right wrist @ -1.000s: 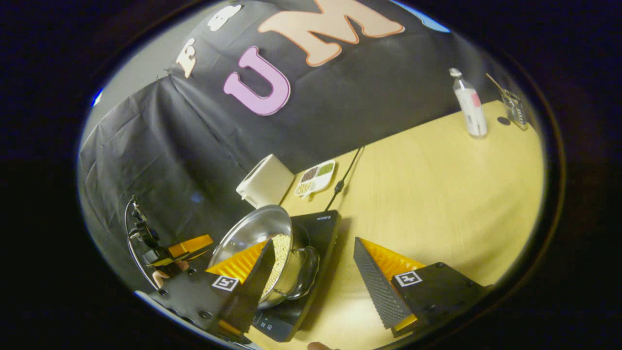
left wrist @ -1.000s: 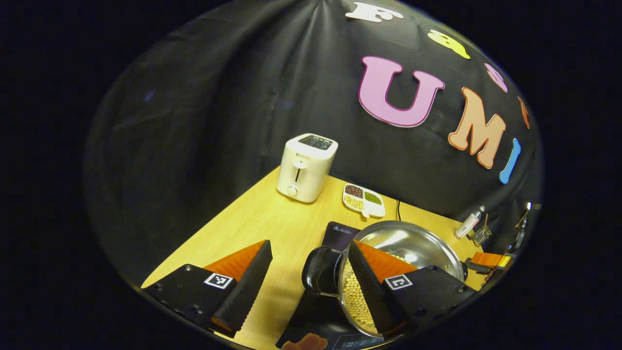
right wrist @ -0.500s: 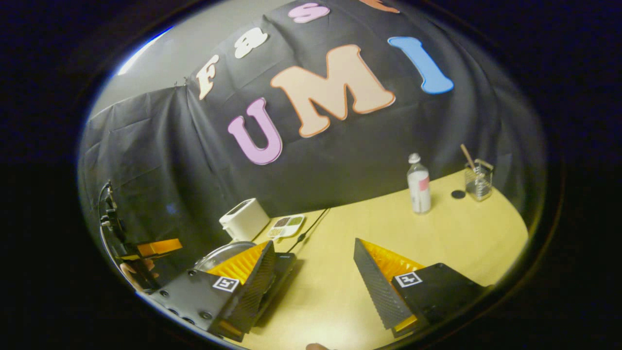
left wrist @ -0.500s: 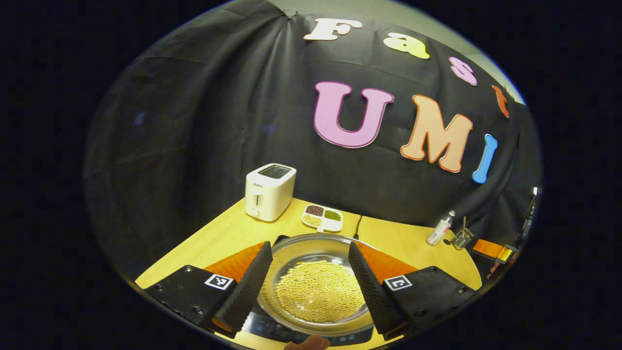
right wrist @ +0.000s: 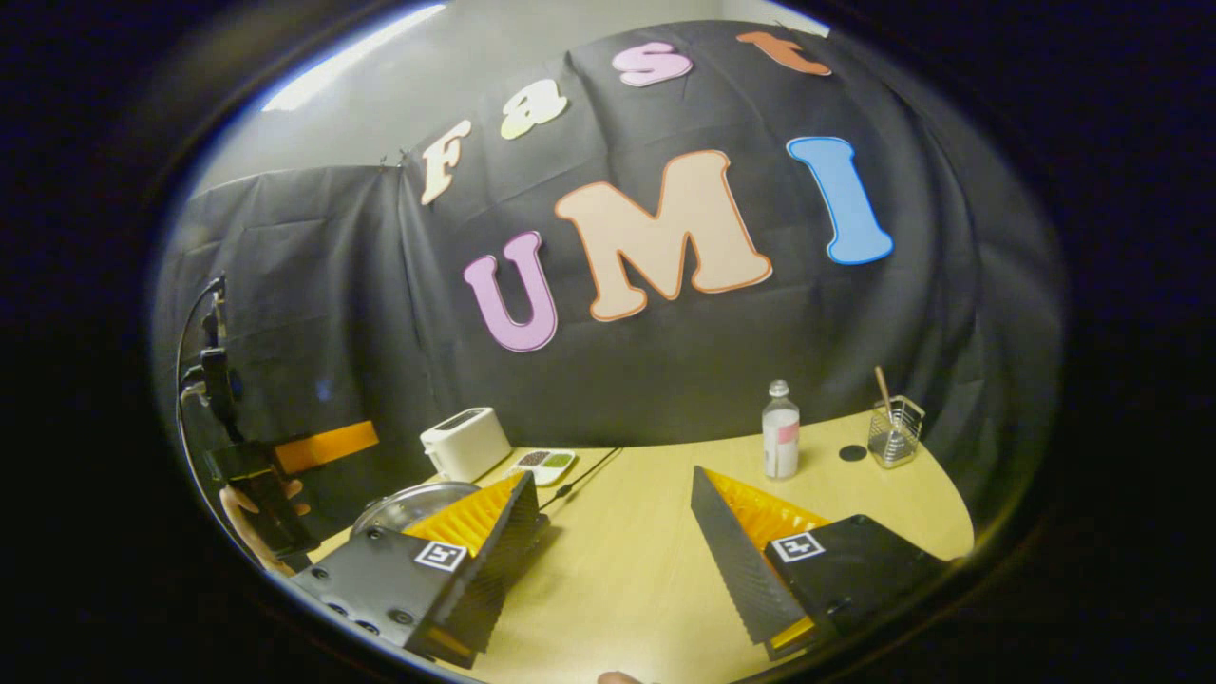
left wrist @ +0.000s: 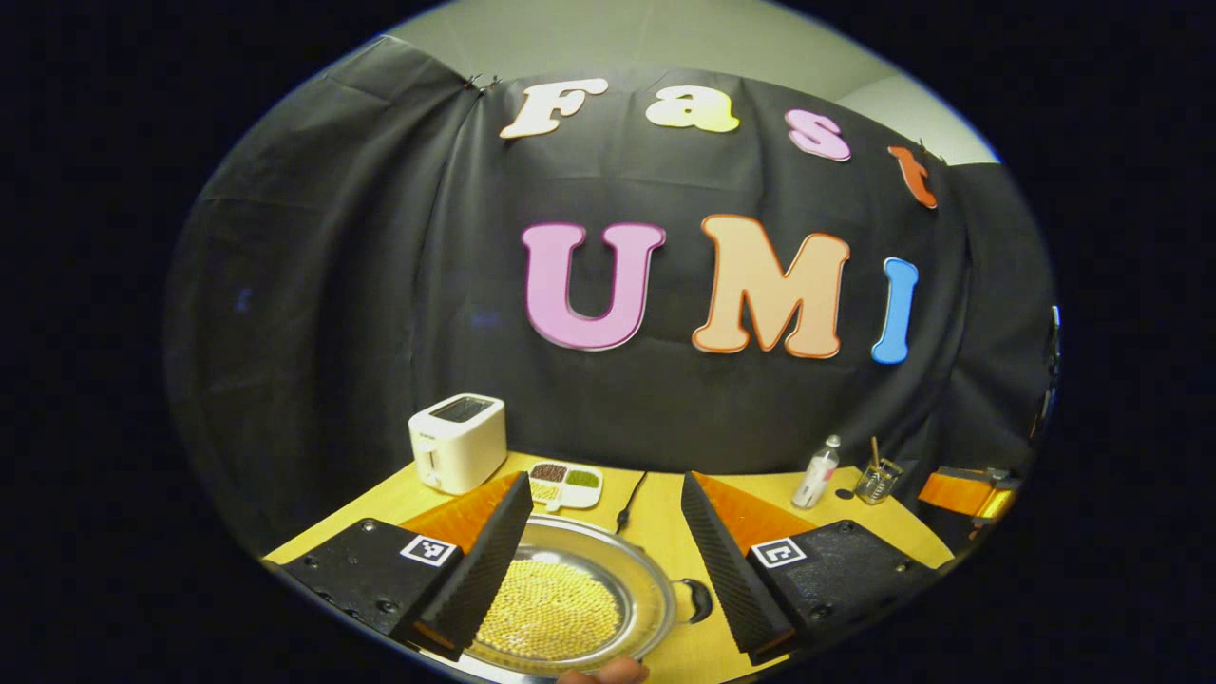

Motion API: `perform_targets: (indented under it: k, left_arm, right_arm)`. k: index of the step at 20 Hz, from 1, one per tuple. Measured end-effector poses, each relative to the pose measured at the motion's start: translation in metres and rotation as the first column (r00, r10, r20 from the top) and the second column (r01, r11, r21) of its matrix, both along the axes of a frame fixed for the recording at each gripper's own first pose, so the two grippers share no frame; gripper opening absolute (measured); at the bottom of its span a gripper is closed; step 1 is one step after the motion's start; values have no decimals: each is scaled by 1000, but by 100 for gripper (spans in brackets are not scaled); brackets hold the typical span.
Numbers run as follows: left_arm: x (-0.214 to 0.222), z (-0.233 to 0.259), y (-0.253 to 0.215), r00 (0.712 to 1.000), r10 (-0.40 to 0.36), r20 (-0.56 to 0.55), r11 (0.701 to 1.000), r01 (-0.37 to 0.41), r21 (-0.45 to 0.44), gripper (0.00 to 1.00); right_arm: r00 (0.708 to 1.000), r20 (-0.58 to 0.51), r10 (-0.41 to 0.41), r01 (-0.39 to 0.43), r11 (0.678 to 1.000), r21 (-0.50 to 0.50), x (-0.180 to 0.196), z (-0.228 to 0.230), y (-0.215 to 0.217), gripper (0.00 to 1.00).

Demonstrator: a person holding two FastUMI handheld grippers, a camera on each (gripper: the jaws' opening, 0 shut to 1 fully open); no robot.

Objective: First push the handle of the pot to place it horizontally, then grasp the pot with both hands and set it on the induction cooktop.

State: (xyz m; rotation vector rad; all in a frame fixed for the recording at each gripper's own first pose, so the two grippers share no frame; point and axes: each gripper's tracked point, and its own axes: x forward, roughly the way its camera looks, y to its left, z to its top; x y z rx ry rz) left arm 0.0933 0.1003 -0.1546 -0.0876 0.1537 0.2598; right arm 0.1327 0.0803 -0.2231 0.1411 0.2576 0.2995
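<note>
At the far left of the bench [left wrist: 665,503], close to the booth's cloth wall, stands a white toaster [left wrist: 457,442], and just right of it a divided dish [left wrist: 564,479] of dry beans; both sit well back, leaving the near side free for the work. Nearer, in the left gripper view, the pot [left wrist: 570,598] lies low between the fingers of the left hand-held gripper [left wrist: 598,560], its steel bowl holding a bed of pale beans and one dark handle [left wrist: 698,598] jutting out to the right. The dark cooktop cannot be made out under it here, so whether the pot sits squarely on it is a guess; from its level, settled look it seems to have been put down. The left hand-held gripper's fingers stand wide apart above the pot, touching nothing, likely because the grasp is no longer needed. A black cord [left wrist: 629,502] trails from beyond the pot toward the wall.

In the right gripper view, the right hand-held gripper [right wrist: 617,546] also has its fingers well apart, over bare bench, with the pot's rim [right wrist: 408,502] peeking out behind its left finger. Far right stand a bottle [right wrist: 780,430] and a small wire holder [right wrist: 895,432], clear of the action.
</note>
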Motion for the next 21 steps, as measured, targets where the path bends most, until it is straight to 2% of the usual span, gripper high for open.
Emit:
perform_targets:
  k: [1, 2, 3, 4, 7, 8, 9, 10, 11, 13, 14, 15, 18, 19, 21]
  left_arm:
    - [3, 5, -11, 1000, -9, 18, 1000, 9, 6, 93]
    - [5, 10, -22, 999, -22, 34, 1000, 21, 16, 97]
    - [8, 14, -32, 998, -29, 55, 999, 28, 23, 93]
    - [11, 20, -40, 997, -37, 73, 999, 35, 31, 96]
    - [19, 23, -65, 992, -56, 115, 997, 50, 56, 97]
    - [22, 20, -73, 991, -63, 119, 997, 57, 54, 93]
    - [24, 14, -81, 991, -75, 114, 996, 70, 50, 96]
    - [27, 7, -89, 991, -88, 102, 995, 83, 49, 100]
    - [31, 3, -97, 990, -101, 98, 994, 97, 50, 93]
    - [39, -5, -109, 988, -127, 83, 991, 124, 46, 93]
    - [43, -5, -114, 986, -138, 90, 990, 135, 43, 93]
    - [46, -3, -120, 984, -150, 98, 988, 147, 40, 97]
    - [50, -6, -130, 979, -178, 100, 983, 173, 61, 97]
    - [52, -8, -133, 979, -180, 97, 982, 174, 72, 93]
    - [53, -10, -142, 975, -201, 89, 977, 193, 95, 93]
  right_arm:
    - [1000, 9, 1, -1, 1000, -3, 0, 2, -1, 91]
    - [1000, 18, -7, 7, 1000, -7, 2, 5, -4, 91]
    - [999, 29, -18, 18, 1000, -8, 4, 7, -8, 91]
    - [998, 45, -32, 32, 999, -9, 6, 10, -12, 91]
    - [994, 84, -77, 79, 997, -18, 12, 20, -27, 91]
    - [992, 89, -85, 87, 996, -17, 11, 22, -30, 91]
    - [992, 94, -89, 92, 996, -24, 11, 21, -32, 99]
    - [990, 100, -100, 103, 994, -27, 11, 23, -36, 91]
    - [988, 113, -105, 109, 994, -31, 12, 25, -39, 91]
    - [987, 131, -95, 99, 995, -27, 9, 31, -40, 91]
    - [986, 137, -96, 100, 995, -25, 6, 33, -42, 99]
    - [984, 147, -101, 106, 994, -24, 6, 36, -45, 91]
    - [980, 166, -112, 118, 993, -25, 2, 41, -51, 91]
    - [979, 166, -115, 120, 993, -20, 1, 42, -51, 99]
    - [976, 175, -132, 138, 990, -19, 0, 44, -57, 100]
